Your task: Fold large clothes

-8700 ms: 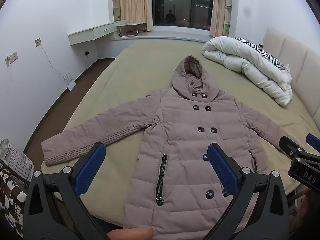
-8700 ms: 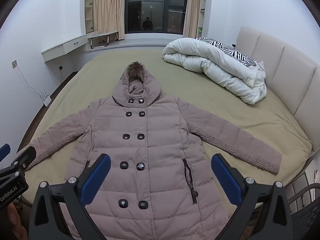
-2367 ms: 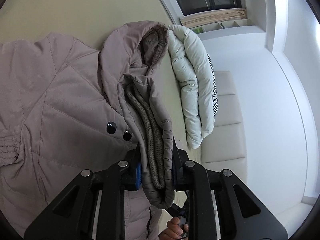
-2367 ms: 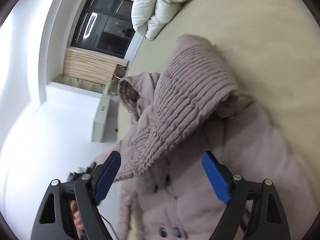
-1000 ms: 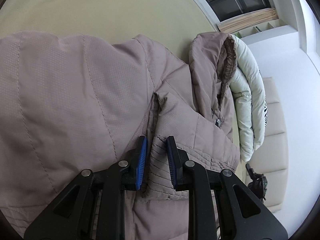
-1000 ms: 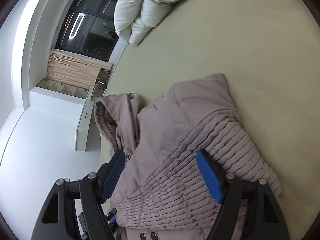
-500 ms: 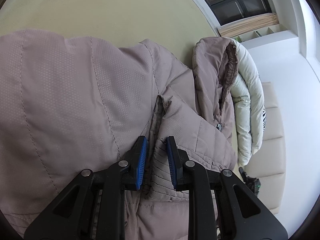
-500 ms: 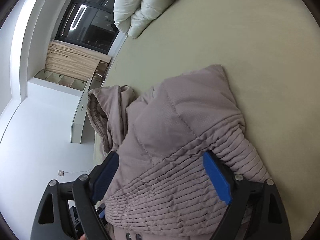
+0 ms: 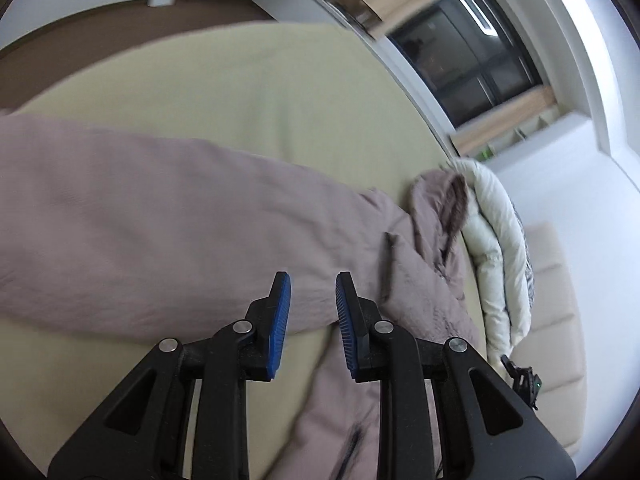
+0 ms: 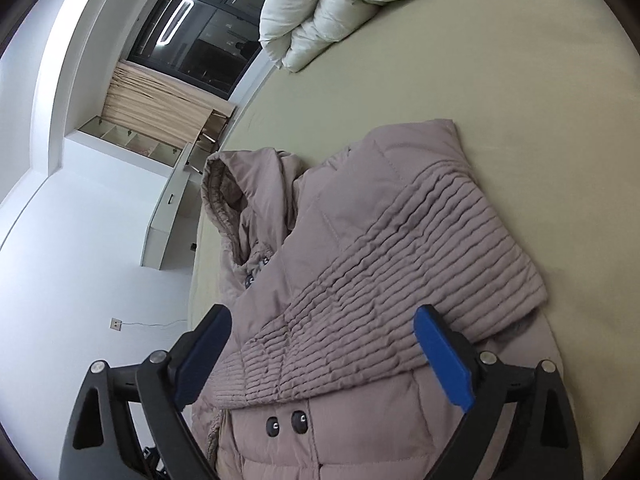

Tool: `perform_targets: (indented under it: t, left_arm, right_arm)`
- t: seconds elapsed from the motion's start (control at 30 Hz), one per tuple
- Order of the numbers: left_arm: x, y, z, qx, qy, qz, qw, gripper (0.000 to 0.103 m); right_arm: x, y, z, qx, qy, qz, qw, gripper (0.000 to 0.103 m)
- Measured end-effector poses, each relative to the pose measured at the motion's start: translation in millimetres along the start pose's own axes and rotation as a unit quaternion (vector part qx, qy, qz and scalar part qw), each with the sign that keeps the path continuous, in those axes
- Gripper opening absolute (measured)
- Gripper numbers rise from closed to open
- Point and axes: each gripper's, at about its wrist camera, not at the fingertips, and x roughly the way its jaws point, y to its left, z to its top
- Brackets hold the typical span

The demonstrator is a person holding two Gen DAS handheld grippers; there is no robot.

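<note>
A mauve hooded puffer coat (image 10: 360, 248) lies on the bed. In the right wrist view its ribbed sleeve (image 10: 400, 280) is folded across the chest above two black buttons (image 10: 286, 422), with the hood (image 10: 236, 196) beyond. My right gripper (image 10: 320, 340) is open and empty just above the folded sleeve. In the left wrist view the coat (image 9: 160, 232) is blurred and its hood (image 9: 444, 200) lies at the right. My left gripper (image 9: 310, 308) hovers above the coat, jaws slightly apart with nothing between them.
The bed has an olive sheet (image 10: 500, 80) (image 9: 260, 100). A white rolled duvet (image 10: 340, 4) (image 9: 496, 248) lies near the beige headboard (image 9: 556, 300). A dark window (image 10: 200, 44), curtains and a white wall desk (image 10: 168, 216) are beyond the bed.
My left gripper has let go of the coat fabric, opened a little and pulled back and up; its view is now blurred. My right gripper has backed off slightly from the folded sleeve.
</note>
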Motion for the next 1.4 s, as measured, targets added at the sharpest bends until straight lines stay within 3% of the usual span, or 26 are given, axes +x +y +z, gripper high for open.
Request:
perform_targets:
  t: [0.07,0.1,0.17,0.2,0.27,0.37,0.43,0.53,0.57,0.6,0.67,0.7,0.8,0.9,0.97,1.03,1.1,1.2,1.27,1.33,1.4]
  left_arm:
    - [-32.7,33.1,-15.3,-0.036,-0.019,0.013,0.9991,0.030]
    - [-50.6,52.4,-25.2,-0.062,-0.032,0.019,0.9974,0.048]
    - [-81.9,82.7,-43.3,-0.101,-0.077,0.027,0.9915,0.072]
    - [-93.1,93.5,-49.2,-0.115,-0.097,0.033,0.9880,0.079]
    - [-108.6,116.0,-57.9,-0.157,-0.117,0.034,0.9801,0.081]
    - [-106.4,149.2,-58.9,-0.234,-0.125,0.021,0.9639,0.081]
    - [-103.5,170.4,-57.1,-0.293,-0.140,-0.008,0.9456,0.081]
    - [-103.9,195.7,-48.5,-0.349,-0.172,-0.015,0.9210,0.077]
    - [-104.2,198.8,-45.1,-0.363,-0.177,-0.015,0.9145,0.064]
    - [-105.8,199.0,-41.4,-0.365,-0.179,-0.006,0.9138,0.046]
    - [-108.7,196.8,-36.7,-0.360,-0.175,0.007,0.9164,0.024]
    - [-113.2,188.0,-35.0,-0.345,-0.176,0.011,0.9217,0.020]
    - [-134.8,139.6,-28.3,-0.241,-0.189,0.028,0.9516,0.013]
    - [-134.4,45.3,-35.3,-0.073,-0.177,0.028,0.9810,0.013]
    - [-116.0,-22.1,-56.1,0.040,-0.150,0.028,0.9874,0.013]
    - [-92.1,-83.5,-90.2,0.149,-0.128,0.034,0.9799,0.013]
    - [-64.5,-134.1,-132.4,0.242,-0.110,0.042,0.9631,0.013]
    - [-23.4,-189.5,-206.6,0.375,-0.076,0.063,0.9216,0.013]
    - [-2.7,-206.9,-241.6,0.421,-0.048,0.067,0.9032,0.013]
    - [8.2,-215.4,-264.9,0.436,-0.037,0.069,0.8968,0.013]
    - [10.3,-215.9,-275.6,0.430,-0.030,0.067,0.9000,0.013]
  right_arm:
    - [-6.4,4.2,-14.4,0.008,0.007,0.018,1.000,0.096]
    - [-8.8,7.1,-24.3,0.010,0.013,0.026,1.000,0.096]
    - [-11.2,14.0,-46.1,0.001,0.029,0.031,0.999,0.096]
    - [-12.1,18.0,-58.3,-0.004,0.037,0.033,0.999,0.096]
    - [-14.1,23.2,-77.9,-0.006,0.049,0.036,0.998,0.096]
    - [-17.0,28.5,-100.8,-0.002,0.061,0.042,0.997,0.096]
    - [-22.9,31.3,-109.3,-0.001,0.063,0.040,0.997,0.096]
    - [-37.9,34.9,-112.8,-0.009,0.058,0.043,0.997,0.096]
    - [-41.6,35.6,-113.3,-0.012,0.056,0.041,0.998,0.096]
    - [-47.2,35.8,-113.1,-0.013,0.052,0.041,0.998,0.096]
    - [-56.6,33.9,-112.0,-0.014,0.046,0.041,0.998,0.096]
    - [-61.6,31.5,-112.0,-0.014,0.044,0.041,0.998,0.096]
    - [-71.3,20.9,-114.4,-0.008,0.043,0.038,0.998,0.095]
    - [-74.1,8.8,-119.7,-0.002,0.051,0.038,0.998,0.093]
    - [-73.8,1.0,-123.0,0.007,0.056,0.038,0.998,0.093]
    - [-73.7,-6.3,-125.5,0.017,0.060,0.040,0.997,0.092]
    - [-72.4,-9.9,-126.9,0.020,0.065,0.040,0.997,0.092]
    - [-69.7,-14.8,-125.6,0.020,0.073,0.036,0.996,0.092]
    - [-68.9,-19.5,-124.2,0.024,0.075,0.039,0.996,0.092]
    - [-62.6,-24.9,-125.2,0.037,0.085,0.041,0.995,0.093]
    - [-49.1,-25.4,-127.2,0.040,0.110,0.043,0.992,0.092]
